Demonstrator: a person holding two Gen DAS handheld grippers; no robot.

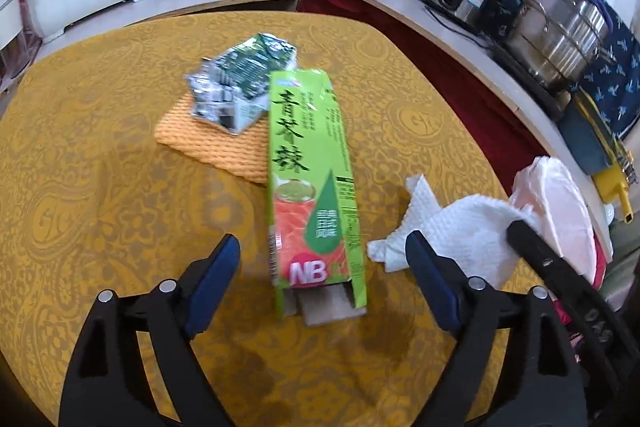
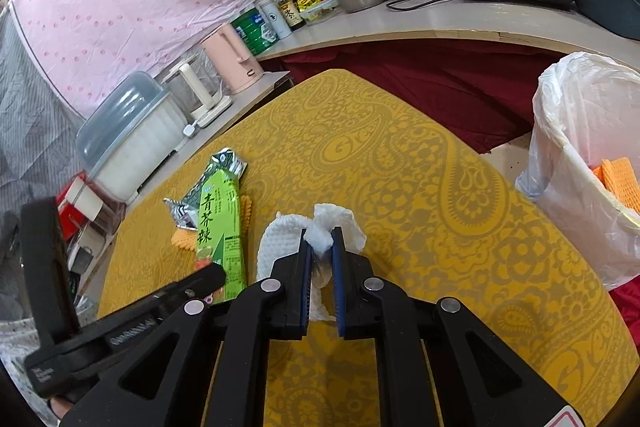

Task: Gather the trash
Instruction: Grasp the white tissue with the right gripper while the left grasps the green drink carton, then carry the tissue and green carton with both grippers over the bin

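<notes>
A long green carton lies flat on the yellow patterned table, its open end toward me. My left gripper is open, its blue pads on either side of the carton's near end without touching it. Behind the carton a crumpled silver-green foil wrapper rests on an orange woven cloth. My right gripper is shut on a bunched white paper towel, held just above the table to the right of the carton. The towel also shows in the left wrist view.
A bin lined with a white plastic bag stands off the table's right edge with an orange item inside. Behind the table a curved counter holds steel pots, bottles, a pink kettle and a lidded plastic container.
</notes>
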